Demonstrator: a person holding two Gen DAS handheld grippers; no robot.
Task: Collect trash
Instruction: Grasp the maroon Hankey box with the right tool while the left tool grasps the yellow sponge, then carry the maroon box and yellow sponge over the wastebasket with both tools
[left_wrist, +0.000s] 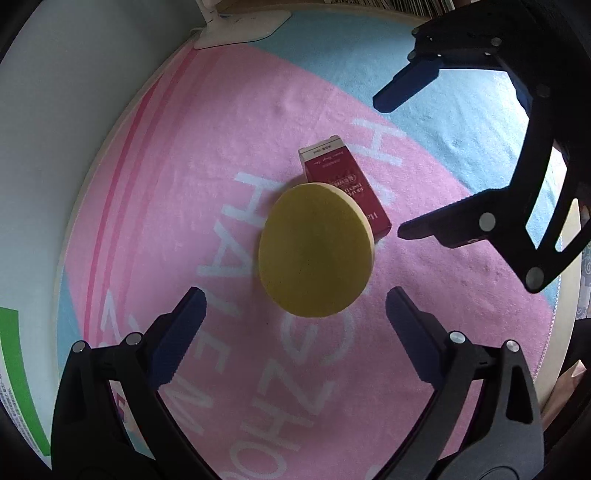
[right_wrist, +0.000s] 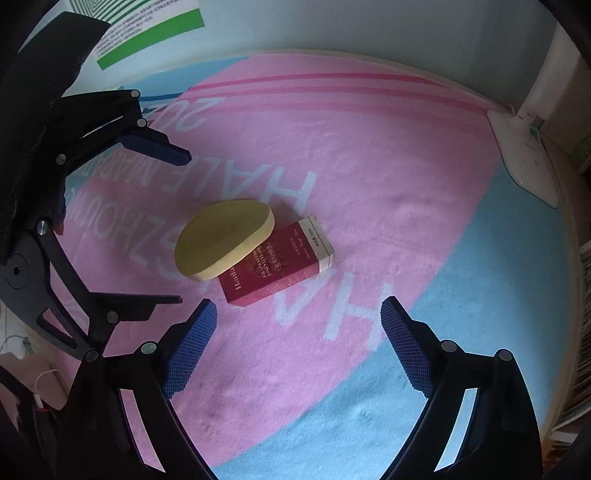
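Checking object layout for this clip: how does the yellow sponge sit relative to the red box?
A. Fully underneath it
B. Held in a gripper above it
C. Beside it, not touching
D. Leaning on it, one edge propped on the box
D: the sponge overlaps the near end of the red box and tilts, with both grippers open and empty.

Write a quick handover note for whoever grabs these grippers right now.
Left gripper: open, empty, aimed at the yellow sponge.
Right gripper: open, empty, near the red box.
The sponge leans partly on the box; both lie on the pink and blue towel.
Done: nothing picked up that I can see.
Left: grab both items; no bin is in view.
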